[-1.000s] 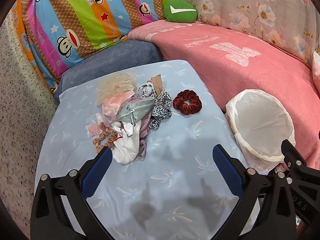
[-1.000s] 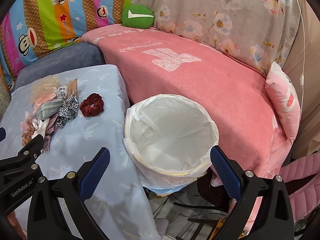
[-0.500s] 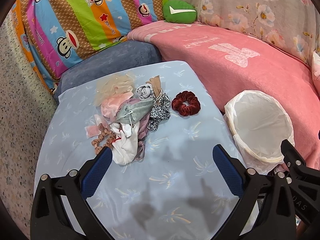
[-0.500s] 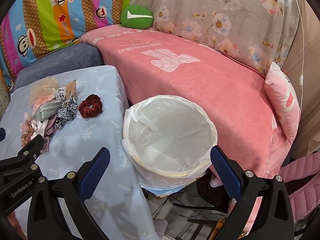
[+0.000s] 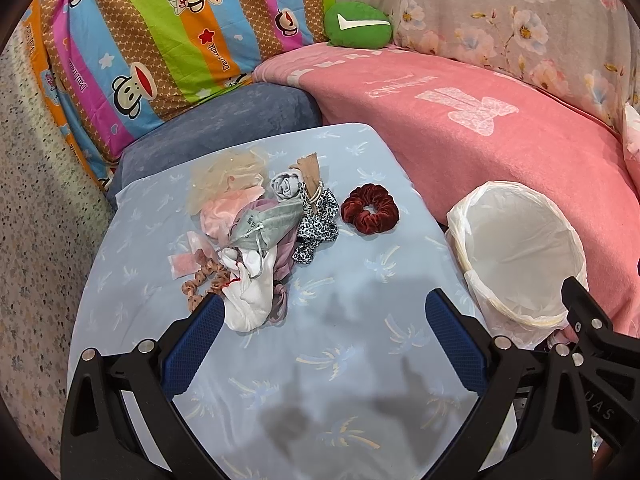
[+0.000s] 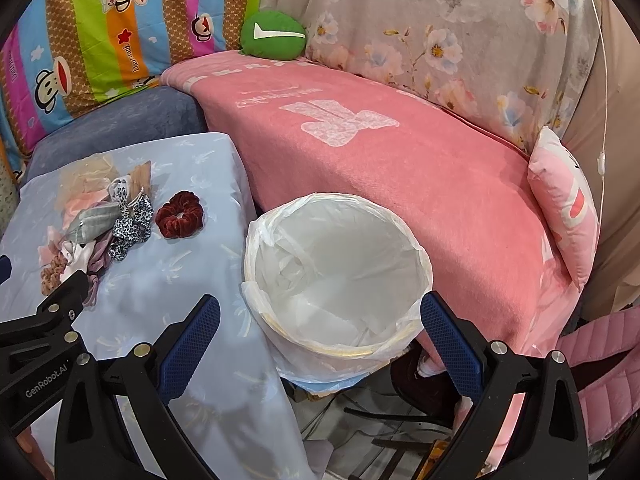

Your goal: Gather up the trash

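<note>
The left gripper [image 5: 324,320] is hovering wide open, gripping nothing; the trash pile [image 5: 256,236] is lying just ahead of its left finger, a red scrunchie [image 5: 370,209] farther ahead between the jaws. The right gripper [image 6: 320,324] is gaping empty, the bin [image 6: 338,276] sitting between its jaws.

Bedding and cushions lying around the pink blanket [image 6: 404,168]

A green cushion [image 5: 357,24] is sitting at the pink blanket's far end, a floral sheet [image 6: 448,32] is hanging behind the blanket, and a striped monkey-print cover [image 5: 152,36] is leaning to its left above a blue-grey cushion [image 5: 224,120]. A pink pillow [image 6: 566,200] is resting on the blanket's right end, and a light blue palm-print worktop [image 5: 344,364] is sitting against its left edge.
</note>
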### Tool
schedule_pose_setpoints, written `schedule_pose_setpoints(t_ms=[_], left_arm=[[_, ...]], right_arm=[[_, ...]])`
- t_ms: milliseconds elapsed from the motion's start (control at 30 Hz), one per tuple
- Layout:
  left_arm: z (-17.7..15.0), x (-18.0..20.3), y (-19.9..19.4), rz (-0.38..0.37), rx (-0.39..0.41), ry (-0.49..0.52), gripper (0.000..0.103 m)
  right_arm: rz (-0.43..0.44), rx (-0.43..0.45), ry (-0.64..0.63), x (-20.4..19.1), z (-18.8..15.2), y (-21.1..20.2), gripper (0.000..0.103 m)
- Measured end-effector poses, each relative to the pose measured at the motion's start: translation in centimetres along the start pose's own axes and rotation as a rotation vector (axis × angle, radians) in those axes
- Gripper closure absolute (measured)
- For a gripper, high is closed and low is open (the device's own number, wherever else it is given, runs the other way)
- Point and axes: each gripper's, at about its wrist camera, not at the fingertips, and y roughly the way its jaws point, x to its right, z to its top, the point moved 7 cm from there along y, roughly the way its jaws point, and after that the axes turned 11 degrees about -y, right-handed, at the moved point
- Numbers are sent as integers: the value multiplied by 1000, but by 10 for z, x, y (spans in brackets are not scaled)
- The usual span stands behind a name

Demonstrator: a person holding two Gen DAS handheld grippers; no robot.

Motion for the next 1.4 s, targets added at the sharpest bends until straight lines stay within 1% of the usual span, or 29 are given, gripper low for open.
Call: schedule_pose_setpoints(t_ms=[667, 1100, 1400], left_arm=[[-4, 0, 1, -1, 9, -4, 7], [-14, -10, 4, 2, -45, -20, 7], [-19, -18, 1, 5, -58, -33, 7]], right_arm=[[-2, -2, -2, 4, -2, 0, 6], [1, -6, -22, -6, -4, -2, 6], [7, -12, -34, -14, -6, -6, 6]])
